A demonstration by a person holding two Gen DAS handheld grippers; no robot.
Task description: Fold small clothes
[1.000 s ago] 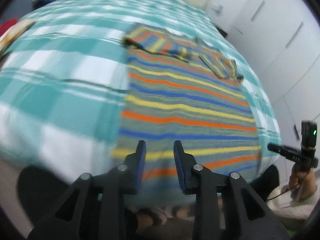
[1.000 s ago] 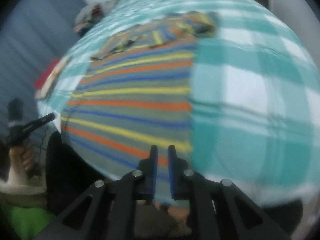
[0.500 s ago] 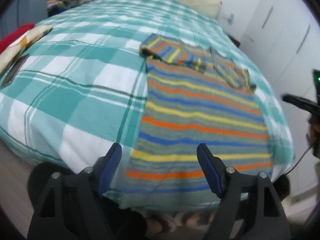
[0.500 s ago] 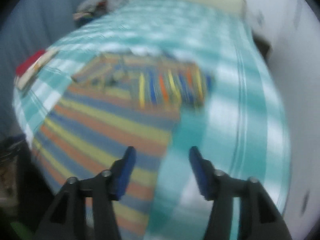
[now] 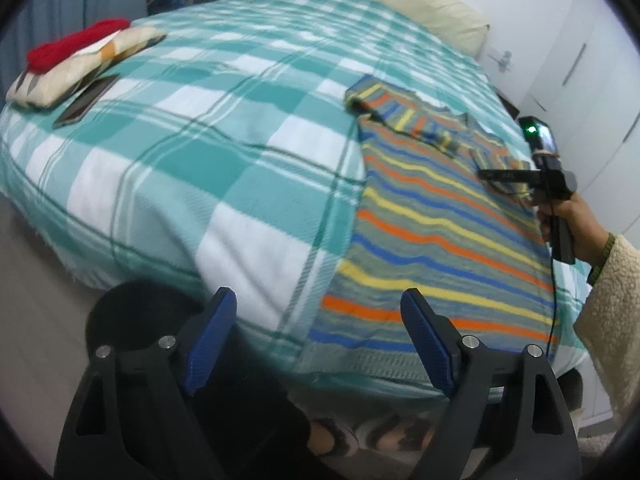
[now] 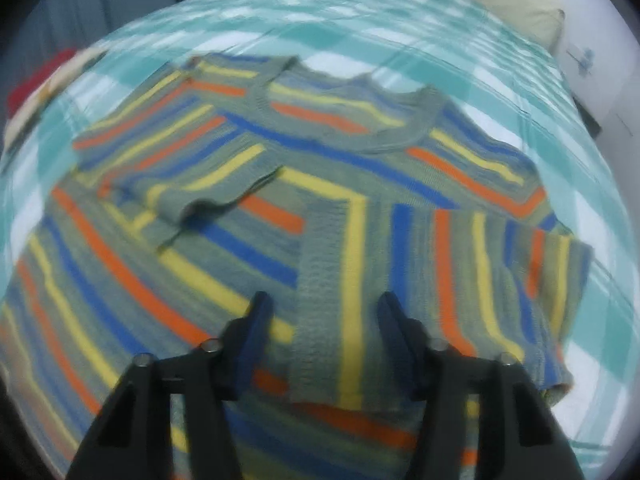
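Observation:
A striped sweater in grey-green, orange, yellow and blue lies flat on the teal checked bed, hem at the near edge, both sleeves folded across the chest. My left gripper hovers off the bed's near edge by the hem's left corner, jaws wide and still opening, nothing between them. My right gripper hangs over the folded right sleeve below the collar. Its jaws are closing astride the sleeve's cuff; the pads do not press on it. The left wrist view shows a hand carrying that gripper.
At the bed's far left lie a red and a patterned folded cloth and a dark phone. A cream pillow lies at the head. White wardrobe doors stand to the right. Slippered feet show below the bed's edge.
My left gripper let go at the hem, opened wide and drew back leftward. My right gripper left the hem, swept up the sweater to the folded sleeve, opening, then narrowing.

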